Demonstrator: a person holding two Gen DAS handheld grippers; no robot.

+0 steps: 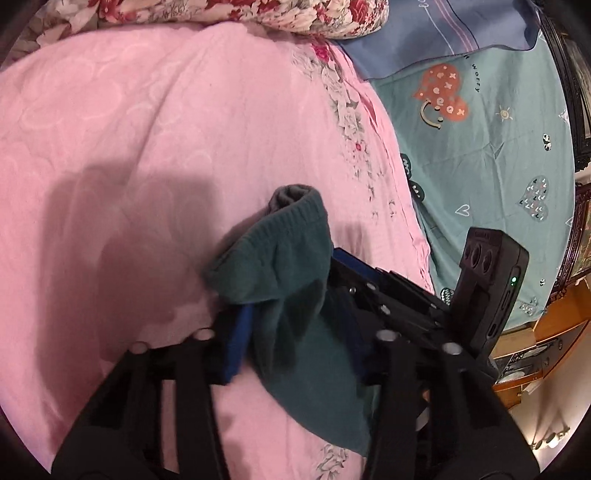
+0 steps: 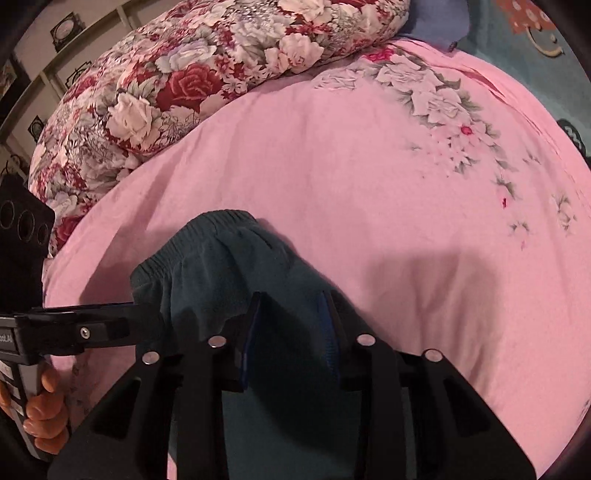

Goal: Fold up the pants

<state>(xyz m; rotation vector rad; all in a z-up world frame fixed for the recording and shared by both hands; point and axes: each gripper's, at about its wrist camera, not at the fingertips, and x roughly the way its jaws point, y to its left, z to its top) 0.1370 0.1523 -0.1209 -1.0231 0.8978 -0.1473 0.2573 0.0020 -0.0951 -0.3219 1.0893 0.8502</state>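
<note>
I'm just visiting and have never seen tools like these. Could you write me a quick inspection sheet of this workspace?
Surface: pink bedspread with a flower print, on a bed.
Job's things: teal pants, bunched and lifted by the waistband.
Clutter: floral quilt; blue pillow; teal sheet.
Grippers: left gripper and right gripper both clamp the pants, close together.
Cables: nothing seen.
Surroundings: wooden furniture beside the bed; framed pictures on the wall.
</note>
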